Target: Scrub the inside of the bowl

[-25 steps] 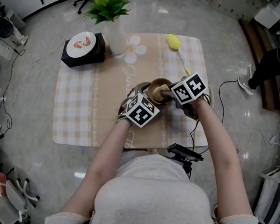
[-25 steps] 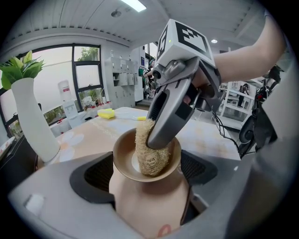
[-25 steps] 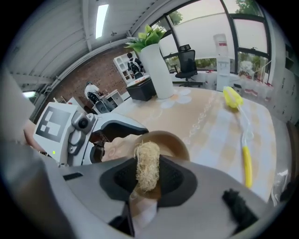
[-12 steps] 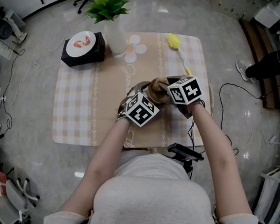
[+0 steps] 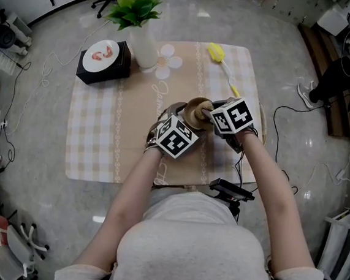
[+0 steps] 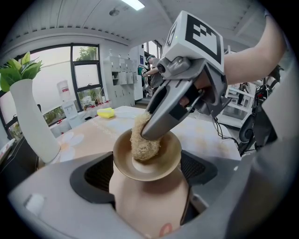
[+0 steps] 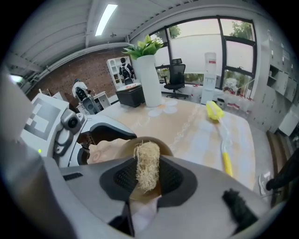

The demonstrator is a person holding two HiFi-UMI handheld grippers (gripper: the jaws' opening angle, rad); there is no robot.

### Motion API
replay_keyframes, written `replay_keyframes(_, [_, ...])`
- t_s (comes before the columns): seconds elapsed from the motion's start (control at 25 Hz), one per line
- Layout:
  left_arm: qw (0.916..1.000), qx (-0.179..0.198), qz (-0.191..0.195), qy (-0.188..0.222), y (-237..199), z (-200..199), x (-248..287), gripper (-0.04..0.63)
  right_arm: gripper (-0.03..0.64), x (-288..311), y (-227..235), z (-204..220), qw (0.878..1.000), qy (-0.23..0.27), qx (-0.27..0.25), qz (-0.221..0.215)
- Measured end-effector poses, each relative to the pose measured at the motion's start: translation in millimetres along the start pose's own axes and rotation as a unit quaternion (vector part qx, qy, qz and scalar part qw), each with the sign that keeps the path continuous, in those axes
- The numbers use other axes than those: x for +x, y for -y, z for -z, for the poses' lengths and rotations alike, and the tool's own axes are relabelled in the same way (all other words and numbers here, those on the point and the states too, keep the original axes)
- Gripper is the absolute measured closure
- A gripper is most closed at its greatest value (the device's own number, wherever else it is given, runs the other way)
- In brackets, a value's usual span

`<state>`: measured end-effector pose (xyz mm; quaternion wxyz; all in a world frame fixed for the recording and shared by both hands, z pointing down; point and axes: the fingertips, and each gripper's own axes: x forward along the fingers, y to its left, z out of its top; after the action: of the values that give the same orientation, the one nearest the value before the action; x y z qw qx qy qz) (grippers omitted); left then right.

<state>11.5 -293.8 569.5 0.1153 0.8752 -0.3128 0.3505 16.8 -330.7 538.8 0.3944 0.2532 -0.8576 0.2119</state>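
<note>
My left gripper (image 6: 147, 176) is shut on a beige bowl (image 6: 164, 161), its pads pressing the bowl's outer wall on both sides, with the tan inside facing up. My right gripper (image 7: 147, 179) is shut on a straw-coloured loofah scrubber (image 7: 146, 164). In the left gripper view the scrubber (image 6: 142, 142) presses on the bowl's inner floor under the right gripper (image 6: 161, 122). In the head view both grippers meet over the middle of the cloth: left gripper (image 5: 175, 123), bowl (image 5: 195, 109), right gripper (image 5: 215, 117).
A checked tablecloth (image 5: 95, 135) covers the round table. A white vase with a green plant (image 5: 143, 38) and a black box bearing a white plate (image 5: 104, 60) stand at the back left. A yellow brush (image 5: 223, 59) lies at the back right. A black device (image 5: 232, 190) sits at the front edge.
The right gripper slid left across the bowl with the scrubber, then back to the right. The left gripper and the bowl stayed where they were.
</note>
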Motion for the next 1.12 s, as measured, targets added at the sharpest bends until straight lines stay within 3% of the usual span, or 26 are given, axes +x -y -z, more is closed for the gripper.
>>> replay_keyframes(0.4, [0.9999,-0.014,0.001,0.005,-3,2,2,0.116,0.514,-4,-24,12,0.998,-0.008,0.026,-0.054])
replay_keyframes(0.68, [0.9984,-0.027,-0.015,0.047,-14,-9,-10,0.075,0.514,-23,-16,-4,0.993,0.059,0.082,-0.057])
replay_keyframes(1.12, [0.9958,-0.032,-0.015,0.085,-3,-31,-32,0.075,0.514,-57,-10,-21,0.978,0.144,0.142,-0.051])
